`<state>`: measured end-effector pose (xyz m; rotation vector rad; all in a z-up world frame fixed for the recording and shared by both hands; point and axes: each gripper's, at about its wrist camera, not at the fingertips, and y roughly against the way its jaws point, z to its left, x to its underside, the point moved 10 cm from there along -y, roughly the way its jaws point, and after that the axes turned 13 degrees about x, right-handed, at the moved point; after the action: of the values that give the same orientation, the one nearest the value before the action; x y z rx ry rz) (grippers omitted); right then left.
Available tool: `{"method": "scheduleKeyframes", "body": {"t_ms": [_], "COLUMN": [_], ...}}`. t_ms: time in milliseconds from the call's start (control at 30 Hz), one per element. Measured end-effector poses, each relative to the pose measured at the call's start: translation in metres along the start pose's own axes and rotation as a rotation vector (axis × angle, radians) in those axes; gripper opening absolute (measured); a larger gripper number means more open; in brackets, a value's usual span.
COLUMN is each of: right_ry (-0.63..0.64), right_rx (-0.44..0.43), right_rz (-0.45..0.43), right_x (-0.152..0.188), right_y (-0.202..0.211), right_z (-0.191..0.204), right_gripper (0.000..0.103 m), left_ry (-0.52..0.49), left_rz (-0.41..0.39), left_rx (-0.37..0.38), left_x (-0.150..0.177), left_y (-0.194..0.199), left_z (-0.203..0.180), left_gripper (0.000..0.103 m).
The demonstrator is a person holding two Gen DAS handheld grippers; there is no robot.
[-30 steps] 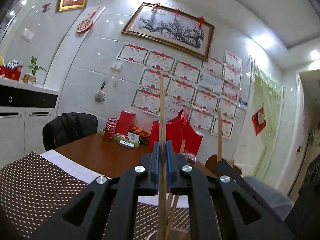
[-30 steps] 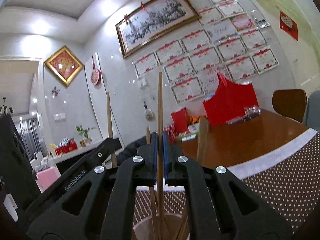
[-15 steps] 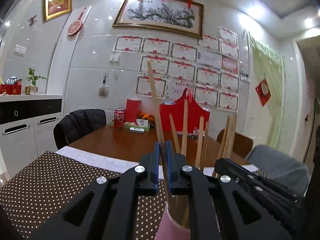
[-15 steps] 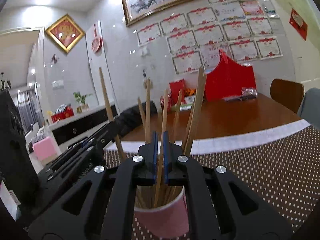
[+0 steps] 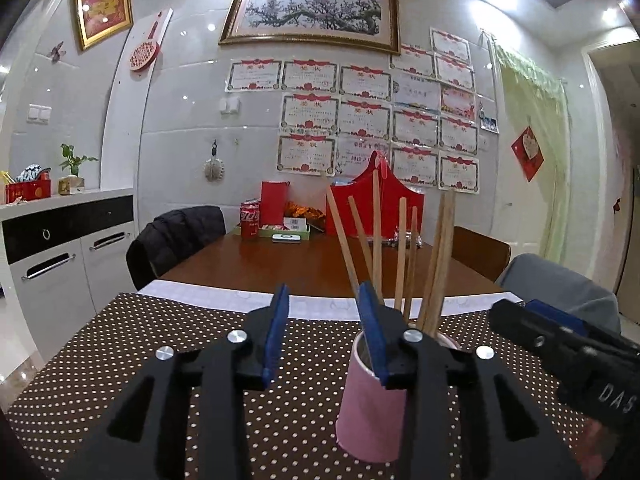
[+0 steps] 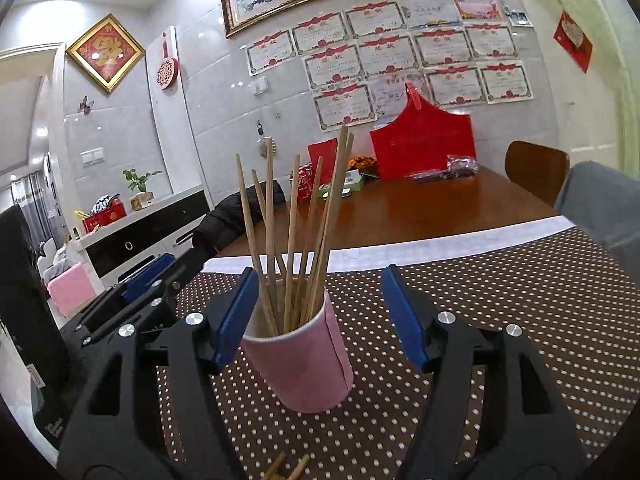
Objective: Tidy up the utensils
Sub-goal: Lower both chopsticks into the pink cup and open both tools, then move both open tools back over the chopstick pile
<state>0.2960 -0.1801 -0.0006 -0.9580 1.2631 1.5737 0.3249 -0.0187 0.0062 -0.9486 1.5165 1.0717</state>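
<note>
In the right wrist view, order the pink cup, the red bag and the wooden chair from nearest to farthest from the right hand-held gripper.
1. Pink cup: between the opening jaws of the right hand-held gripper.
2. Wooden chair: right, at the table's edge.
3. Red bag: far end, by the wall.

White tiled wall (image 5: pixel 168 120) hung with certificates (image 5: pixel 372 120) behind a brown table (image 5: pixel 288 264); white cabinet (image 5: pixel 60 256) left.

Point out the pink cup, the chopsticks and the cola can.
pink cup (image 6: pixel 304 364), right wrist view, side wall.
chopsticks (image 6: pixel 293 216), right wrist view, mid shaft.
cola can (image 5: pixel 249 222), left wrist view, front face.
</note>
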Motion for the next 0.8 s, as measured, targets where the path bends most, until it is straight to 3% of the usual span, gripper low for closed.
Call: {"method": "scheduleKeyframes", "body": {"t_ms": [200, 467, 600, 800], "right_ry": [-0.023, -0.015, 0.004, 0.031], "right_rx": [0.038, 0.087, 0.117, 0.187], "right_rz": [-0.019, 0.042, 0.085, 0.200], "right_x": [0.001, 0.021, 0.034, 0.067], "right_y": [0.030, 0.068, 0.081, 0.089], "right_z": [-0.008, -0.012, -0.011, -0.012], "right_gripper": [0.073, 0.082, 0.082, 0.083], "left_ry": [-0.015, -0.031, -0.054, -0.050], "left_rz": [-0.011, 0.011, 0.069, 0.224], "left_rx": [0.011, 0.037, 0.047, 0.111], "left_x": [-0.005, 0.000, 0.011, 0.045], "left_y": [0.030, 0.068, 0.081, 0.092], "left_z": [-0.003, -0.006, -0.009, -0.013], "left_gripper": [0.050, 0.062, 0.063, 0.064]}}
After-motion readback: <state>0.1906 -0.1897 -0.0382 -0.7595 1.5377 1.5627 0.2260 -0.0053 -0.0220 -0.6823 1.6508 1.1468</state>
